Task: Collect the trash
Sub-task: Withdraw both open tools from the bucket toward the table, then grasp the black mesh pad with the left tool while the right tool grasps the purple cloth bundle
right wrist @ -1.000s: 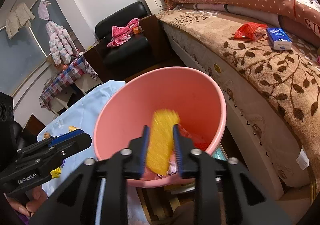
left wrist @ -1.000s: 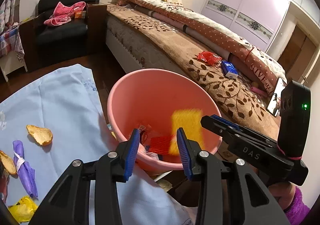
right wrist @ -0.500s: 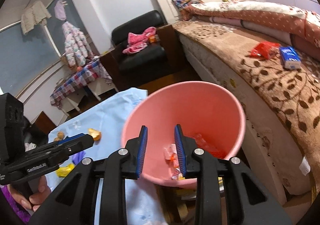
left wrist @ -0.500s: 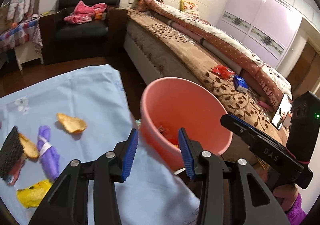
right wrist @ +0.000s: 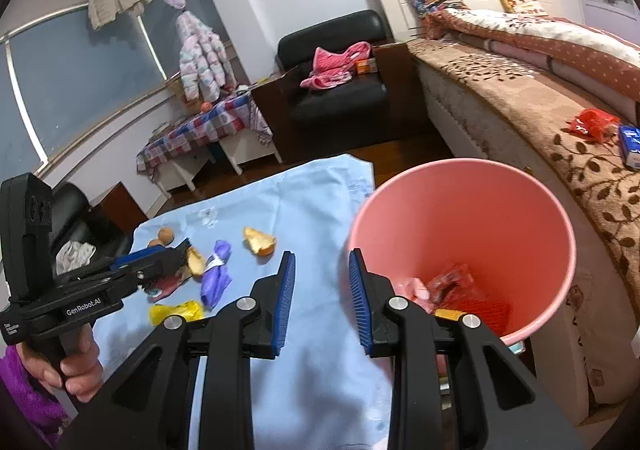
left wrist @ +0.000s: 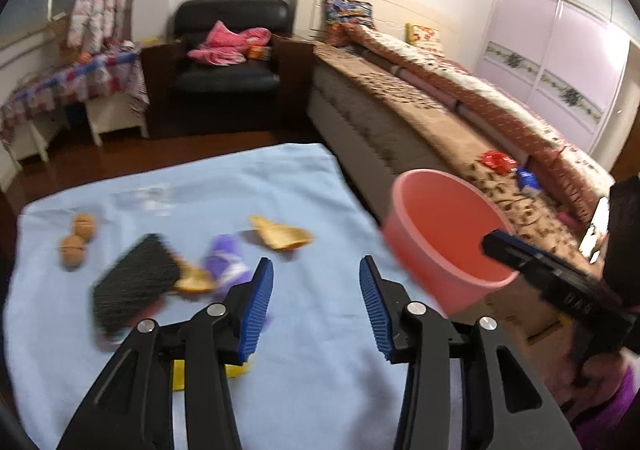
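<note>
the left gripper [left wrist: 316, 304] hung empty over the blue cloth [left wrist: 280, 186], its fingers [left wrist: 256, 306] opening, nothing between them. the right gripper [right wrist: 322, 300] was empty too, fingers [right wrist: 285, 300] partly apart. remaining trash lay at ten o'clock of the left gripper: purple wrapper [left wrist: 228, 264], orange peel [left wrist: 282, 236], black brush-like piece [left wrist: 134, 286], yellow wrapper [right wrist: 176, 311]. the pink bin [right wrist: 460, 186] stood at two o'clock, off the surface edge, already holding scraps. likely trouble: the crowded pieces touch, so a grab might drag a neighbour or bunch the cloth; thin wrappers could slip. two walnuts [left wrist: 78, 238] lay at the far side, perhaps not trash.
</note>
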{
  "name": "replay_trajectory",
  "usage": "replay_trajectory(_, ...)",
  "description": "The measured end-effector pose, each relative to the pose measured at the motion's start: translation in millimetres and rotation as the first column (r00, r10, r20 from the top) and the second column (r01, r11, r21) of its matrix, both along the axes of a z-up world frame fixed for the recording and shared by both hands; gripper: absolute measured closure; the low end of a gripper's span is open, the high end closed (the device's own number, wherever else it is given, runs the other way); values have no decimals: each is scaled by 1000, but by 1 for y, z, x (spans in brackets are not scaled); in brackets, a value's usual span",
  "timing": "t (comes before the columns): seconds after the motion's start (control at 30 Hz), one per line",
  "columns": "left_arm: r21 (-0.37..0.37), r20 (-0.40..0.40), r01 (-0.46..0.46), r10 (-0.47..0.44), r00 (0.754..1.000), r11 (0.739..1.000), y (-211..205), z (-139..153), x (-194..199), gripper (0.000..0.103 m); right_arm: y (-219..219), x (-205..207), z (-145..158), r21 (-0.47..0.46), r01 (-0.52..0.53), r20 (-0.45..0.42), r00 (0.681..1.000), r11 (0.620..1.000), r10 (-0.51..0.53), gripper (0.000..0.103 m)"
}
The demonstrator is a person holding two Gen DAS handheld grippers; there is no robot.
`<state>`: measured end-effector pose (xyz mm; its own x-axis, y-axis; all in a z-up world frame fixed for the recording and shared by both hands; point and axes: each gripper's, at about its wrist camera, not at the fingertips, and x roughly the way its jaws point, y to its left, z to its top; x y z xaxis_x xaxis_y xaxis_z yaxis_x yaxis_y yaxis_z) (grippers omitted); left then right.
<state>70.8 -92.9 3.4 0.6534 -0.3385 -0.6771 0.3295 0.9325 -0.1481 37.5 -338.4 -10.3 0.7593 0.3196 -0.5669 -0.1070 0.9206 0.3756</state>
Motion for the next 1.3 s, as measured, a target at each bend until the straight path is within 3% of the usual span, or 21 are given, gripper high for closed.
replay_trajectory(0.27,84,16,-106,105,994,991,71,-12,-11,55,34,8,-6,-4,-65,-40,997,998,64,75)
replay_trajectory(0.4,123,17,-116,114,993,986,93,-18,-9,55,52,13,-10,8,-105,-64,992,994,105,75)
replay_trajectory(0.73,217,13,-51,50,999,975,96,-42,19,55,92,28,-17,47,-196,-136,970,979,201,75)
replay_trajectory(0.9,224,-14,-50,54,998,973,105,-58,31,55,115,38,-22,47,-240,-170,955,970,244,75)
replay_trajectory(1.27,109,-21,-63,65,998,992,127,-60,34,92,153,62,-29,28,-295,-217,931,955,294,74)
replay_trajectory(1.3,91,-17,-72,74,997,993,130,-57,33,92,155,63,-29,26,-296,-218,930,955,294,68)
